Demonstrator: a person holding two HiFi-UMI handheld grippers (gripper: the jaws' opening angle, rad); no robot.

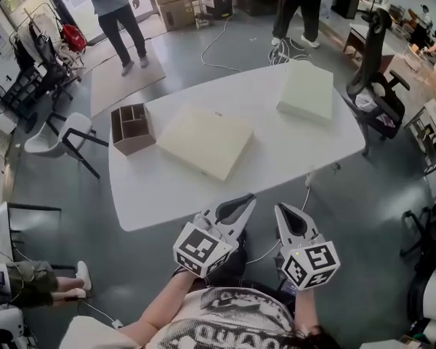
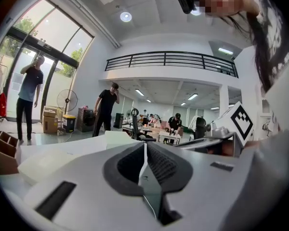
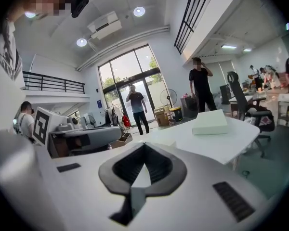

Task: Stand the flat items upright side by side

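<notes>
Two flat cream slabs lie on the white table: a large one near the middle and a smaller one at the far right end. Both show again from the grippers' own cameras, the large slab low at left and the small slab right of centre. My left gripper hovers just short of the table's near edge, jaws shut and empty. The right gripper hangs beside it, off the table, also shut with nothing held. Each gripper is well apart from the slabs.
A brown compartment box stands at the table's left edge. A black office chair sits past the right end, a white chair to the left. Two people stand beyond the table. A cable hangs near the front edge.
</notes>
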